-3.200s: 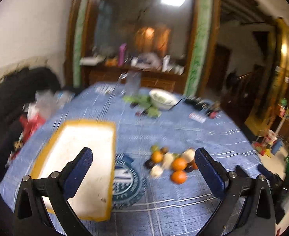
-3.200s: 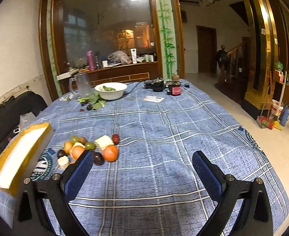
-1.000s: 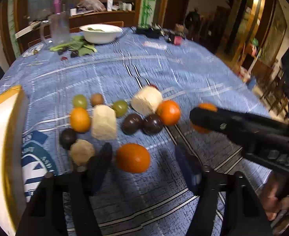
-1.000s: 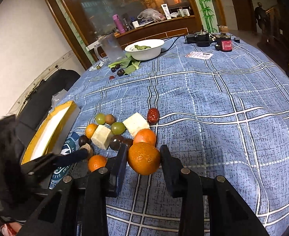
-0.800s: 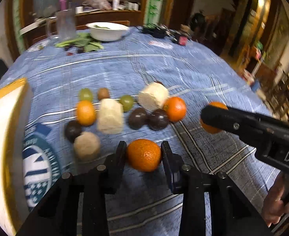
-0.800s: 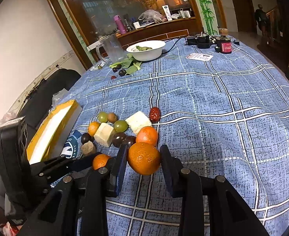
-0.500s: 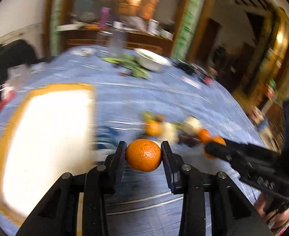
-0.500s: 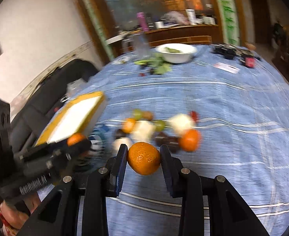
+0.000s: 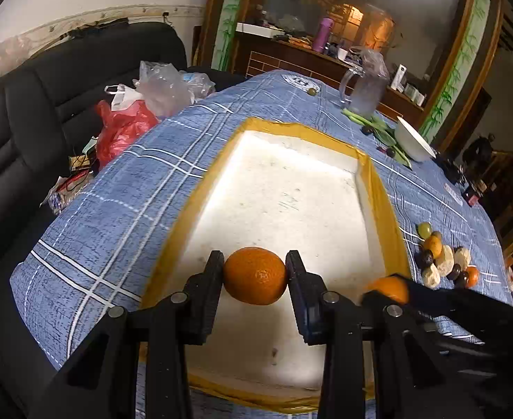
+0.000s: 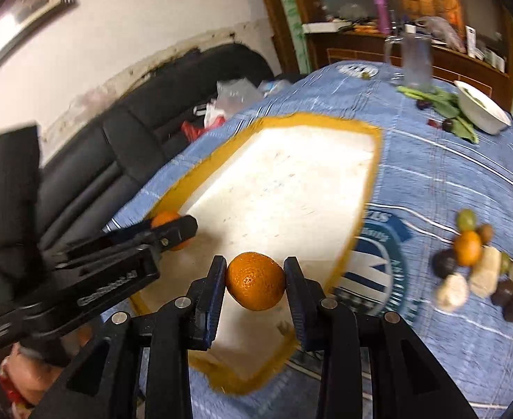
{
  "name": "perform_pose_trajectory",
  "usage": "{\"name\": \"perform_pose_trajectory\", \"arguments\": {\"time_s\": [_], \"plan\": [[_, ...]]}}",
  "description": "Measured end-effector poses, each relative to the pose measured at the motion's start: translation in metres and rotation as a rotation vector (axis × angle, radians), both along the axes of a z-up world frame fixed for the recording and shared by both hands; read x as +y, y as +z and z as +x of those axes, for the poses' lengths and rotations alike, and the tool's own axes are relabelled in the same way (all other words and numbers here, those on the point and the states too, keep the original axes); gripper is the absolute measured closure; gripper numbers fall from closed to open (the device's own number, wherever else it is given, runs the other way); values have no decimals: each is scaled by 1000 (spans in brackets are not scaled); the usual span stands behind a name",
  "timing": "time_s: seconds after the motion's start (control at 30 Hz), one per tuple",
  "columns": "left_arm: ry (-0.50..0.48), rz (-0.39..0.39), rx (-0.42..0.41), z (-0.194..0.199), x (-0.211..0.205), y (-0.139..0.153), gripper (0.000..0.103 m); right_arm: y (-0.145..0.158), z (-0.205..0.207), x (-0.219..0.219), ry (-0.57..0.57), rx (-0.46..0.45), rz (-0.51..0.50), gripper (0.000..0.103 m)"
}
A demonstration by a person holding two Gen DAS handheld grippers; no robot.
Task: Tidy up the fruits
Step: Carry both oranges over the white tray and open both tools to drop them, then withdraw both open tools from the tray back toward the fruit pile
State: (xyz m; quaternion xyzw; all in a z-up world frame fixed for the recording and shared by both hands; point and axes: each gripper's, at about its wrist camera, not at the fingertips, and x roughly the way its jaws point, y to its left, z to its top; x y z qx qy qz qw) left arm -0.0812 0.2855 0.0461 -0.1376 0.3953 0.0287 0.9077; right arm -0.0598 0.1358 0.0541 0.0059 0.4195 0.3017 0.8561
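Note:
My left gripper [image 9: 254, 257] is shut on an orange [image 9: 255, 277] and hangs over the near end of a white foam tray with a yellow rim [image 9: 383, 202]. My right gripper [image 10: 255, 262] is shut on a second orange [image 10: 255, 282] above the tray's near right corner [image 10: 340, 262]. Each gripper shows in the other's view: the right one [image 9: 389, 288] low on the right, the left one [image 10: 181, 227] over the tray's left rim. The remaining fruit [image 9: 441, 262] lies in a cluster on the blue checked cloth to the right of the tray [image 10: 483, 272].
A black sofa [image 9: 29, 111] with plastic bags [image 9: 130, 111] runs along the table's left edge. A glass pitcher [image 9: 364, 83], green leaves and a white bowl [image 9: 411, 139] stand at the far end of the table. A person's hand [image 10: 22, 380] holds the left gripper.
The left gripper closed on an orange beside the fruit cluster. Both grippers then swung left with their oranges, from the cluster to above the tray.

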Motion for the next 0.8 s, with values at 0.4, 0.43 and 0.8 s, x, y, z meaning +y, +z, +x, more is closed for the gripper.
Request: {"name": "perform_pose_trajectory", "arguments": {"time_s": [0.4, 0.43, 0.8], "plan": [[22, 18, -48, -9, 2, 11, 26, -13, 7, 21, -5, -15, -53, 55], [19, 27, -49, -10, -1, 12, 24, -11, 5, 19, -9, -23, -54, 55], [-28, 172, -83, -22, -49, 33, 7, 4, -14, -29, -108, -48, 5, 48]]}}
